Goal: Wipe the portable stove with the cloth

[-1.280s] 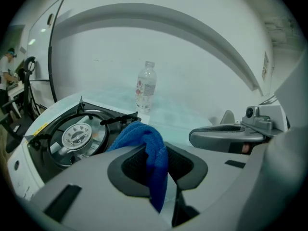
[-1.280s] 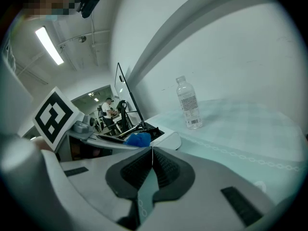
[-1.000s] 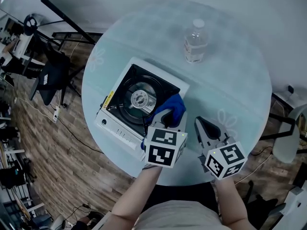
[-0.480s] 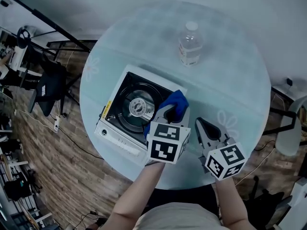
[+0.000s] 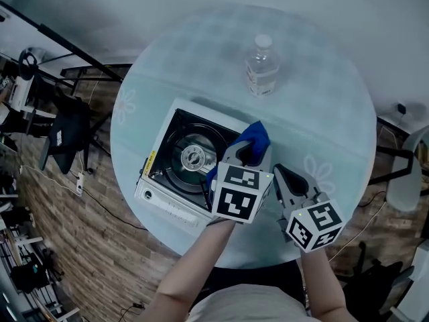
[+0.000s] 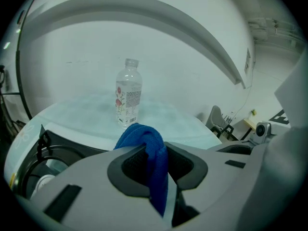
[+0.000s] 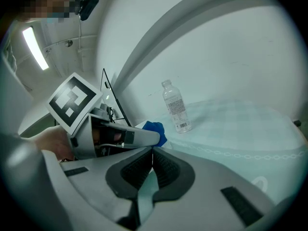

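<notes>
On the round glass table (image 5: 328,106), the portable stove (image 5: 167,201) sits toward the person's left with its dark top and central burner (image 5: 193,156) open to view, and a water bottle (image 5: 261,66) stands well apart from it at the far side. The left gripper (image 5: 245,154) is clamped on the blue cloth (image 5: 255,138); in the left gripper view the fabric is pinched in a fold between the two pads and bunches out past the tips. In the head view that bunch lies over the stove's right edge, at the corner nearest the bottle, though whether it presses on the metal or hangs just above it cannot be told from these angles. The right gripper (image 5: 287,180) hovers beside the left one over bare glass, off the stove, its jaws together with nothing between them. As a judgement, the pick-up of the cloth is done and the wiping is under way or about to begin at that right edge. No smear, wet streak or cleaned band shows on the stove, so how much has been covered cannot be read. The dark pan around the burner, the left side and the white front panel with its knob (image 5: 145,192) would all seem to remain.
</notes>
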Action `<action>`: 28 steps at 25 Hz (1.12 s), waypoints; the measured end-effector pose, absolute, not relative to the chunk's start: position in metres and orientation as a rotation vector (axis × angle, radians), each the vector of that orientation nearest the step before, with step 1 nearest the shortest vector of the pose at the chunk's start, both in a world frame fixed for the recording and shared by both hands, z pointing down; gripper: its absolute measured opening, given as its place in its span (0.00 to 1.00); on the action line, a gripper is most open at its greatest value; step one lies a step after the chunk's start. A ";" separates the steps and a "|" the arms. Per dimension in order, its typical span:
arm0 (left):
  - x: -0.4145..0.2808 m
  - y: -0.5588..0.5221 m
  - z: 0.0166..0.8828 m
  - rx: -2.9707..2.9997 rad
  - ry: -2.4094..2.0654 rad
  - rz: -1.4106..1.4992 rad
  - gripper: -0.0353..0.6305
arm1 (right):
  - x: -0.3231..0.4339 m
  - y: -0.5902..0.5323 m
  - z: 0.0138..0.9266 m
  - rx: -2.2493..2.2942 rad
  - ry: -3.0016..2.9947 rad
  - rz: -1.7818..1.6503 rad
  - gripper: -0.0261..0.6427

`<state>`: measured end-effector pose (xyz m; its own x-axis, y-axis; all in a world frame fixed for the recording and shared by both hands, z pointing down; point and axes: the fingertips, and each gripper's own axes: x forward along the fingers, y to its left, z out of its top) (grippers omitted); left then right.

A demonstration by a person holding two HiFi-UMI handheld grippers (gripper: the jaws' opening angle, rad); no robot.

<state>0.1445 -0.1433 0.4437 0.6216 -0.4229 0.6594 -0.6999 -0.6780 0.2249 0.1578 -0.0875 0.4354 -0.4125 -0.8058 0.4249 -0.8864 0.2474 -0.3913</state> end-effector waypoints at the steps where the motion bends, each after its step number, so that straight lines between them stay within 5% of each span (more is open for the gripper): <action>1: 0.146 -0.145 0.442 2.390 -0.877 0.795 0.20 | 0.157 -0.088 0.435 1.625 -2.369 0.889 0.07; 28: 0.107 -0.233 0.341 2.843 -0.826 0.730 0.20 | 0.141 -0.091 0.438 1.730 -2.314 0.928 0.07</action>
